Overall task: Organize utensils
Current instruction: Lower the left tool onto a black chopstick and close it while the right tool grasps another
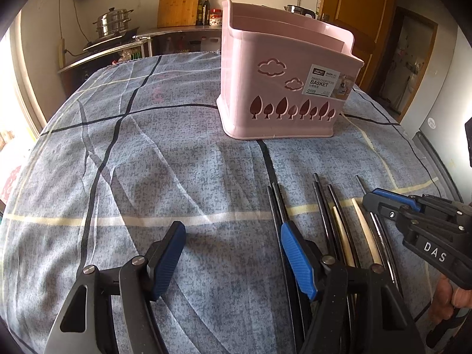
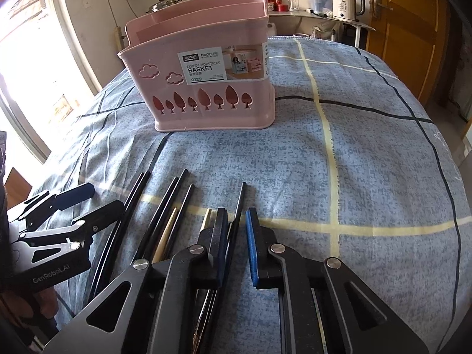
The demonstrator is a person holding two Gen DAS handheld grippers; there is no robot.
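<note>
A pink divided chopsticks basket [image 1: 280, 88] [image 2: 206, 103] stands upright on the blue checked cloth. Several black chopsticks [image 1: 321, 206] [image 2: 165, 206] and two pale wooden ones [image 1: 342, 236] [image 2: 166, 230] lie side by side in front of it. My right gripper [image 2: 236, 215] [image 1: 370, 199] is down over the rightmost black chopstick [image 2: 240, 200]. Its jaws are narrow, and a thin gap still shows beside the stick. My left gripper [image 1: 231, 230] [image 2: 103, 199] stands wide open above bare cloth. Its right finger [image 1: 295, 259] is beside the leftmost black chopsticks.
The cloth [image 2: 354, 147] covers the whole table and drops off at its rounded edges. A counter behind holds a steel pot [image 1: 113, 22], a cutting board [image 1: 178, 3] and a white kettle [image 2: 345, 3]. A wooden door [image 2: 413, 29] is at the far right.
</note>
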